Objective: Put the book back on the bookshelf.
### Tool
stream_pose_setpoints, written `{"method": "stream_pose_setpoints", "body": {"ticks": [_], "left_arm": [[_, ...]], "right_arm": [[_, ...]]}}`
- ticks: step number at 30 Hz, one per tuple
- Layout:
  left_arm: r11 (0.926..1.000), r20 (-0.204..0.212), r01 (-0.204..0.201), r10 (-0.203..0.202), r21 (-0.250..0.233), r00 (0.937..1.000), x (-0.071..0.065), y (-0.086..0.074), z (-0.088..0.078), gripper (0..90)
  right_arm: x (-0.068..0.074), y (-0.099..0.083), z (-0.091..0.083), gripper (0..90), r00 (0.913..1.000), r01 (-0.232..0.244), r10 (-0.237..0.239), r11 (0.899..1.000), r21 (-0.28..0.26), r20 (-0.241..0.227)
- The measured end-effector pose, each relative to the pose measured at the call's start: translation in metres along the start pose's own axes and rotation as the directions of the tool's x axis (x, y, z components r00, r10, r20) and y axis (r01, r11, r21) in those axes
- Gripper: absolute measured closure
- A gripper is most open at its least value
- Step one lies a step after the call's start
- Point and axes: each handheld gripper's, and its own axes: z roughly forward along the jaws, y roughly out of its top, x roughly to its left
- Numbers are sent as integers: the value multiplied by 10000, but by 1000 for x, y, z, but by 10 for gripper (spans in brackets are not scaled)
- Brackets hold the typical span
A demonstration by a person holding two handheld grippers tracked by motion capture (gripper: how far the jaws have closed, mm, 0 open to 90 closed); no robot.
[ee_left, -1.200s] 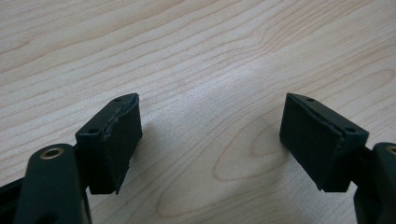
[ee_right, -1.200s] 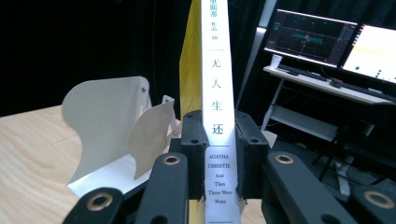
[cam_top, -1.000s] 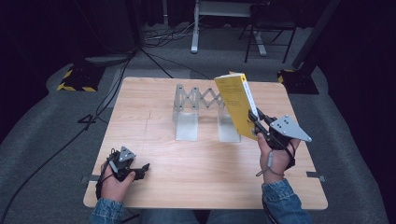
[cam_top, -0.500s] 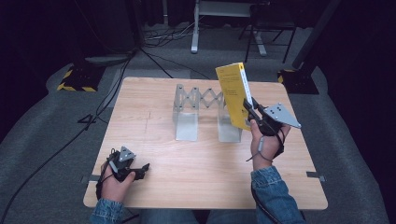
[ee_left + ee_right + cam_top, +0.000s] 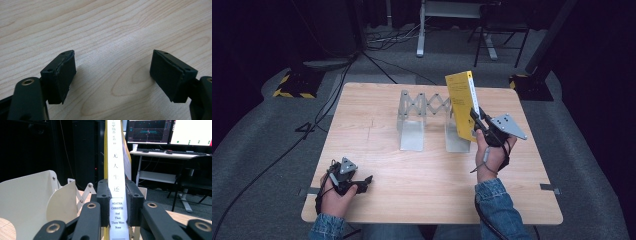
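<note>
- At about two o'clock on the wooden table [image 5: 377,150], the right gripper [image 5: 476,116] has carried the yellow book [image 5: 460,102] leftward and a little lower than a second ago, so it now stands against the right-hand plate of the expanding metal book rack [image 5: 424,122].
- That shift suggests the book is being lined up for a slot in the rack; it is still held off the table, so the placing is not finished.
- The right gripper is clenched on the book's spine [image 5: 117,202], one black pad on each side, as the right gripper view shows.
- The book is a slim paperback, held upright with a slight tilt: yellow covers, a white spine printed with Chinese characters and, lower down, "Agatha Christie, And Then There Were None".
- At seven o'clock, the left gripper [image 5: 362,181] rests near the table's front edge where it was, jaws spread wide with bare wood between them [image 5: 112,72], grasping nothing.
</note>
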Motion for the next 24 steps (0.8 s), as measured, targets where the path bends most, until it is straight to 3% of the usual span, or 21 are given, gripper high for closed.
{"method": "stream_pose_setpoints", "body": {"ticks": [4, 12, 24], "left_arm": [[10000, -11, -14, 14, -3, 10000, 0, 0, 0, 214], [10000, 6, -4, 4, -8, 10000, 0, 0, 0, 214], [10000, 12, -4, 4, 14, 10000, 0, 0, 0, 214]], "right_arm": [[4, -5, 1, 763, 9998, 153, -151, 9999, 81, -152], [16, -20, 5, 753, 9947, 331, -254, 9965, 770, -996], [15, -43, 11, 732, 9893, -34, 309, 9819, 1895, -1423]]}}
